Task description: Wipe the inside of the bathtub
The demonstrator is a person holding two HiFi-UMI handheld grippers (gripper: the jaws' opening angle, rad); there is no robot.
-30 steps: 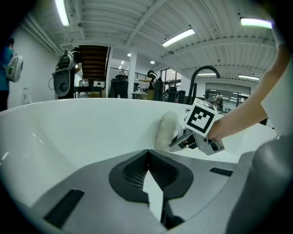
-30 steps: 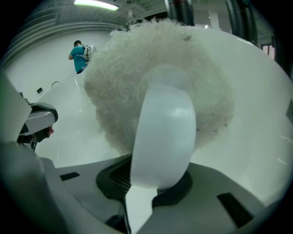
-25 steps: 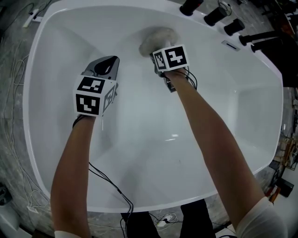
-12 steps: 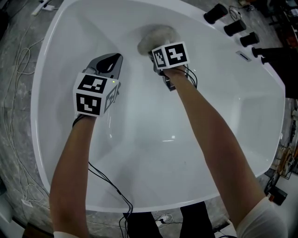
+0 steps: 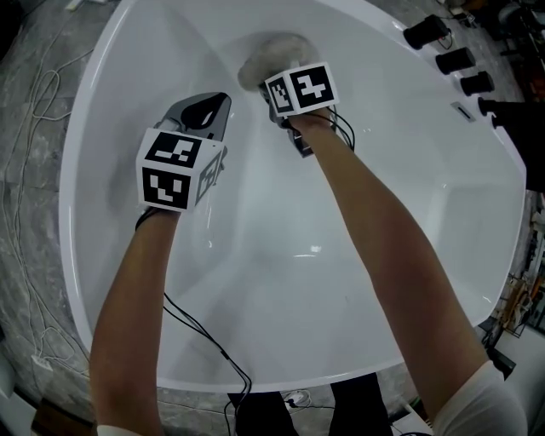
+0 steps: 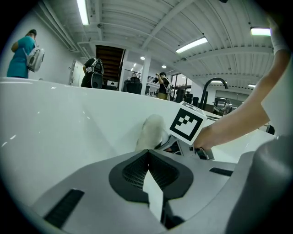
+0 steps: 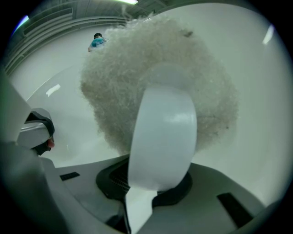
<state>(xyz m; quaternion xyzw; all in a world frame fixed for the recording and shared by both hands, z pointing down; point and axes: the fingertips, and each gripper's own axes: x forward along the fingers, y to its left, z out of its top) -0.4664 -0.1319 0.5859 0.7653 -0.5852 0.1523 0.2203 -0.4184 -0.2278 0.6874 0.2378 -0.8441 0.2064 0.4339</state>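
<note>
Work zone: big white oval acrylic bathtub (image 5: 366, 281), far curved wall. Fluffy pale round scrubbing pad on white handle (image 7: 155, 68) sits against that wall. My right gripper (image 7: 147, 192) is clamped on the handle. Left gripper (image 6: 147, 167) has jaws together, empty, just beside. I'd press pad flat, overlap strokes, work downslope toward basin floor.

place: open industrial hall or workshop, not a home bathroom. evidence around me: freestanding bathtub (image 5: 443, 230) on grey floor (image 5: 25, 213), loose cables (image 5: 43, 85), ribbed ceiling (image 6: 151, 23), strip lights (image 6: 83, 11), staircase (image 6: 109, 57), people (image 6: 20, 57) standing about.
</note>
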